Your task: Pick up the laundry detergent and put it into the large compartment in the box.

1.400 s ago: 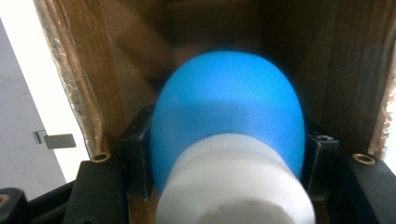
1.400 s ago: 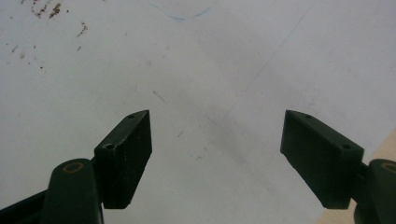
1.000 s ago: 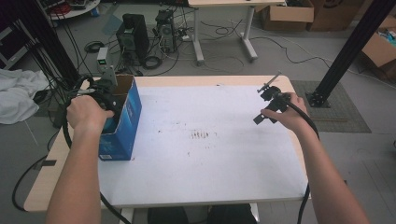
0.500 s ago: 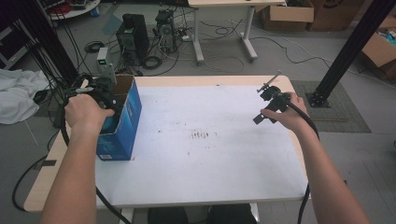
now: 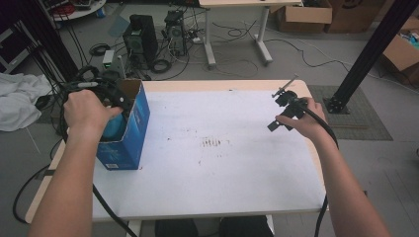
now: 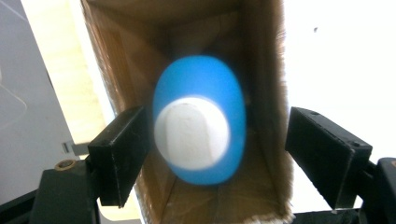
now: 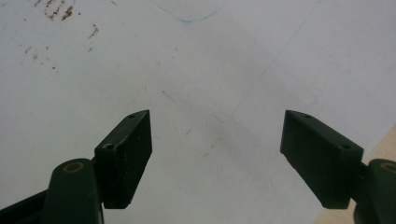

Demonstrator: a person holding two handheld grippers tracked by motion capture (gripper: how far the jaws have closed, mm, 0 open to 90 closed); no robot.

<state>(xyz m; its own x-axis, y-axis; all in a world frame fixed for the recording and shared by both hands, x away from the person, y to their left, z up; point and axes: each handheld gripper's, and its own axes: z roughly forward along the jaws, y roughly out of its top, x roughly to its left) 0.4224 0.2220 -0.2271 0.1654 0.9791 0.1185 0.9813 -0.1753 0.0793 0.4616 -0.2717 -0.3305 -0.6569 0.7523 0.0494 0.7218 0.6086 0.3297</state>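
Bottle (image 6: pixel 198 133) sits between my released left claw (image 6: pixel 224 154); I centre before clenching. Right claw (image 7: pixel 233 158), three o'clock, hangs released.

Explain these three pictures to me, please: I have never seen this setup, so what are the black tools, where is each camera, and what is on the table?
A person holds a two-jaw gripper in each hand. The high view looks down from above; the other two cameras ride on the grippers.

The left gripper hangs over an open blue cardboard box at the white table's left edge, jaws open around a blue object with a white end inside the box. One jaw seems near it; a grip is unclear.

The right gripper is open, holding nothing, above bare tabletop with brown specks.
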